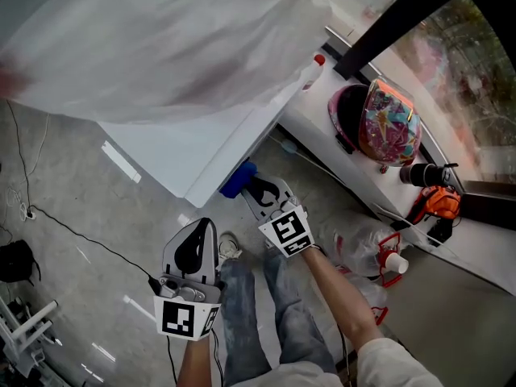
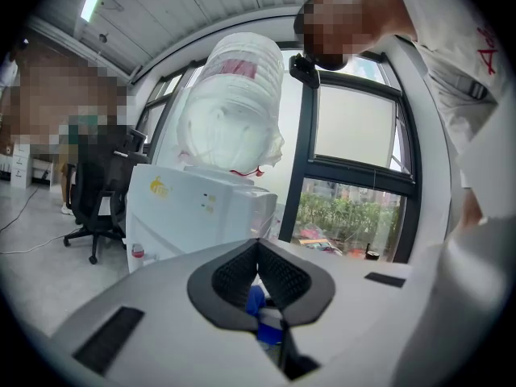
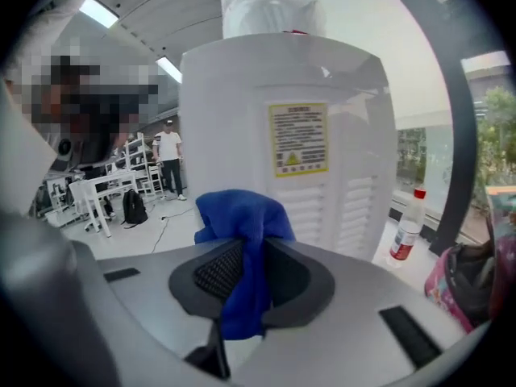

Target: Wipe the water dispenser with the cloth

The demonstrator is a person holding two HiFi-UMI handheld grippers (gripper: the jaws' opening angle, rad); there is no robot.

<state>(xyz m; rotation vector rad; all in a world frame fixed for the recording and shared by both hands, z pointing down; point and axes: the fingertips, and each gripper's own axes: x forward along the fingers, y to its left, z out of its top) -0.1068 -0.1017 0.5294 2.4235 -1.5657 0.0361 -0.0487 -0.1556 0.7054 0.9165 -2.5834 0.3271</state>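
From the head view we look steeply down on a tall white plastic water dispenser (image 1: 211, 147), topped by a large bottle wrapped in translucent plastic film (image 1: 153, 39), which fills the upper left of the frame. At the centre, the right claw (image 1: 254, 185) is clenched on a bright blue bunched cloth (image 1: 237, 181). The cloth sits right at the dispenser's lower edge, and we cannot tell whether it touches. In the right gripper view the cloth is pinched between the jaws, bulging above them at frame centre and hanging below. Behind it is the dispenser's louvred panel with a yellow label (image 3: 298, 139). The left claw (image 1: 199, 230), lower left of centre in the head view, is clenched on nothing, its jaw tips meeting. It is apart from the dispenser, over the grey floor (image 1: 72, 200). Right of top centre, a clear plastic bottle with a red cap (image 1: 311, 72) stands on a white window ledge (image 1: 318, 131).
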